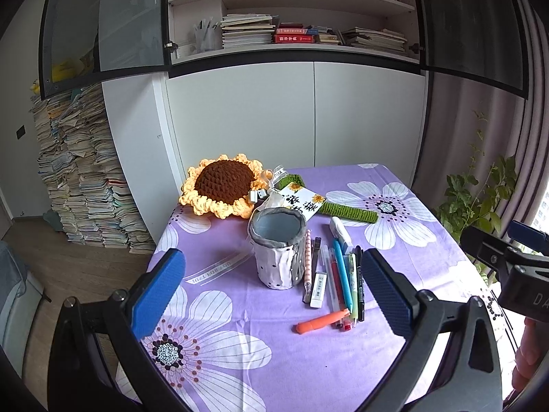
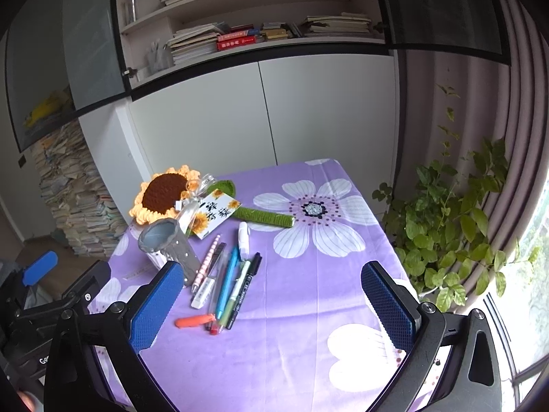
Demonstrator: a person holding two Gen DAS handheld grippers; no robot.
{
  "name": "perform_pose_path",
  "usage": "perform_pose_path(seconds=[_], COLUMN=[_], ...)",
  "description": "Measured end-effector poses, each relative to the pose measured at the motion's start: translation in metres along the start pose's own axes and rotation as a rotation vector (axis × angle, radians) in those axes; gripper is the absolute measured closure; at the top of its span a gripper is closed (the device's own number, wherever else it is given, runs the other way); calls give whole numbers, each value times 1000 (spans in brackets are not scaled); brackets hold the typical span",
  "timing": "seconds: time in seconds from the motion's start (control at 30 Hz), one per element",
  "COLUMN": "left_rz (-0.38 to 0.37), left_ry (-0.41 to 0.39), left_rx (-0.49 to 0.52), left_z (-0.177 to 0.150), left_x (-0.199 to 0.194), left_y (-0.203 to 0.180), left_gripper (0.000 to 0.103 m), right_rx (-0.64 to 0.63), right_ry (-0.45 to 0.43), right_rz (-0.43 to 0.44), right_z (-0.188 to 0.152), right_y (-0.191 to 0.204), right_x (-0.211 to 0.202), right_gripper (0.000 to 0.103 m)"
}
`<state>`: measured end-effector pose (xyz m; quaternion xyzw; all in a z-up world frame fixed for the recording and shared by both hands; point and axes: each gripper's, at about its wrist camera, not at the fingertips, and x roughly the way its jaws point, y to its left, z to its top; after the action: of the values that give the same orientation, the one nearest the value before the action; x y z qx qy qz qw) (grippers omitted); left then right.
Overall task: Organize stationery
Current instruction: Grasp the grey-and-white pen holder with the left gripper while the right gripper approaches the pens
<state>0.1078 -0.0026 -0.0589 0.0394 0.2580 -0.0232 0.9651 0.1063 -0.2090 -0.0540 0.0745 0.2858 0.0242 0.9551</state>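
Note:
A grey dotted pen holder (image 1: 277, 249) stands upright and empty on the purple flowered tablecloth (image 1: 240, 360); it also shows in the right wrist view (image 2: 170, 247). Right of it lie several pens (image 1: 343, 278), a white eraser (image 1: 318, 289), an orange marker (image 1: 320, 321) and a white correction tape (image 1: 340, 231). In the right wrist view the pens (image 2: 230, 288) lie between holder and table middle. My left gripper (image 1: 272, 290) is open and empty, above the table in front of the holder. My right gripper (image 2: 272, 304) is open and empty, above the table to the right of the pens.
A crocheted sunflower (image 1: 223, 183) with a green stem (image 1: 346, 209) and a card (image 1: 302, 202) lies behind the holder. A clear ruler (image 1: 219, 267) lies left of it. A potted plant (image 2: 446, 226) stands right of the table. Book stacks (image 1: 82, 185) stand on the floor at left.

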Motion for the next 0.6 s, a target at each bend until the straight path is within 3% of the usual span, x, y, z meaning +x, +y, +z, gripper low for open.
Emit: perform_pose_path(seconds=[0.23,0.5,0.6], left_rz=[19,81,72], left_ry=[39,150,206], left_rx=[-11,-32,-53], left_z=[-2,-14,-24], left_x=[22,71,92], left_y=[7,29,40], left_gripper=[1,1,1], right_rx=[-34,-58,-70], right_ry=[23,101,135], right_rz=[-10,-31,-50], right_z=[3,2,3], right_y=[7,9,9], right_x=[17,54,69], right_gripper=[0,0,0])
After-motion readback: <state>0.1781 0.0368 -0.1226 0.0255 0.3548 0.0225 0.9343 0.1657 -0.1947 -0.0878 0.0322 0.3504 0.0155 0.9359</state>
